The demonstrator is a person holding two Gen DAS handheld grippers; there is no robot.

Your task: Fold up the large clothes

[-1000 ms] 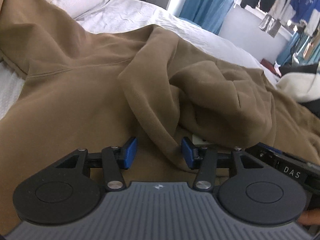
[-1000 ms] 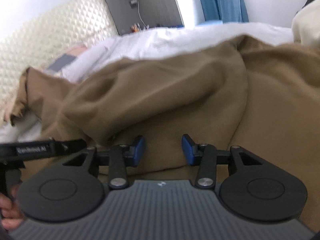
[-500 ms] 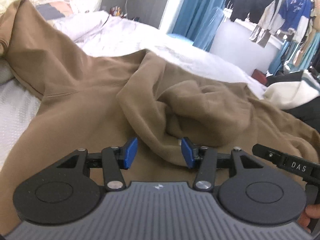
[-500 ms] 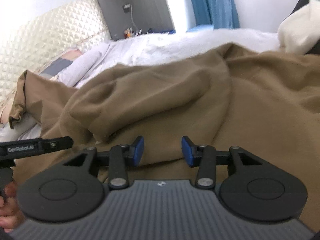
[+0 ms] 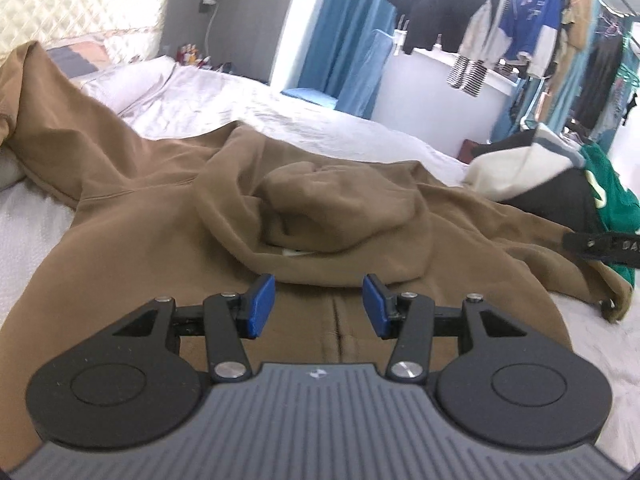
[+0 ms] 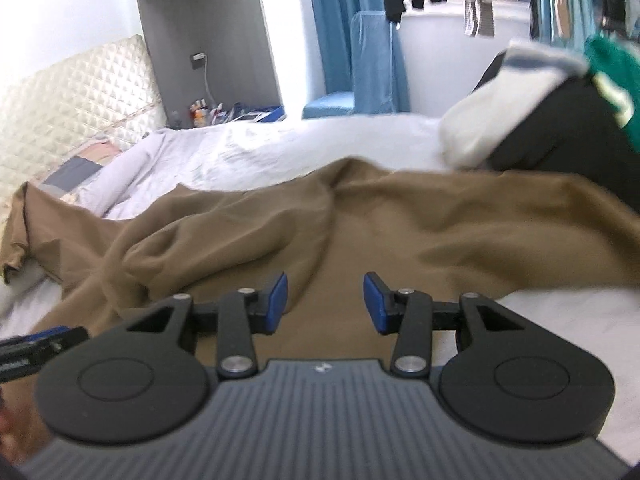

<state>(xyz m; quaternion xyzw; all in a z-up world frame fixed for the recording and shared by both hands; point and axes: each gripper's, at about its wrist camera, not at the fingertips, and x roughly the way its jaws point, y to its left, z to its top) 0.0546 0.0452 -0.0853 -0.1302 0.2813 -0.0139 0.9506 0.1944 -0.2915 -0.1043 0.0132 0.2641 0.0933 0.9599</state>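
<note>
- The bed, under a white sheet, fills both views.
- The brown hoodie lies spread and rumpled across the bed, its hood bunched in the middle of the garment.
- A pile of clothes, cream, black and green, sits on the bed just beyond the hoodie's far edge.
- The left gripper hangs above the hoodie, jaws parted, grasping nothing.
- The right gripper hangs above the hoodie too, jaws parted and empty.
</note>
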